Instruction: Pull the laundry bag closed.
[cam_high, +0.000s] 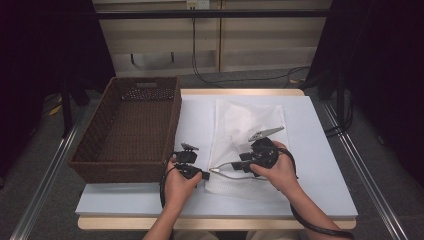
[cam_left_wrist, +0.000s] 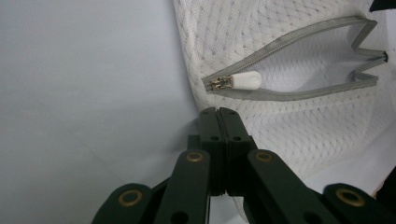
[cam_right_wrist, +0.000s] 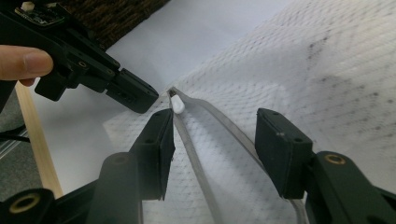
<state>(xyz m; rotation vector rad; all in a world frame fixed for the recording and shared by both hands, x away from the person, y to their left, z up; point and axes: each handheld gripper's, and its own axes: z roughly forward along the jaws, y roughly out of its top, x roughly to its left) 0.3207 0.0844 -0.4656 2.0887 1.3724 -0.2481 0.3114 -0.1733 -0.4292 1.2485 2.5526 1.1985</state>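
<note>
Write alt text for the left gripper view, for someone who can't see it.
The left tongs, jaws shut, pinch the edge of a white mesh bag lying on a pale tabletop. Just beyond them, the bag's grey zipper gapes open, its white pull tab at the near end.

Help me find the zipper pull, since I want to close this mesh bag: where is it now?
The white zipper pull sits at the mesh bag's near left corner, at the zipper's closed end, just ahead of the left gripper's shut jaws and left of the right gripper.
</note>
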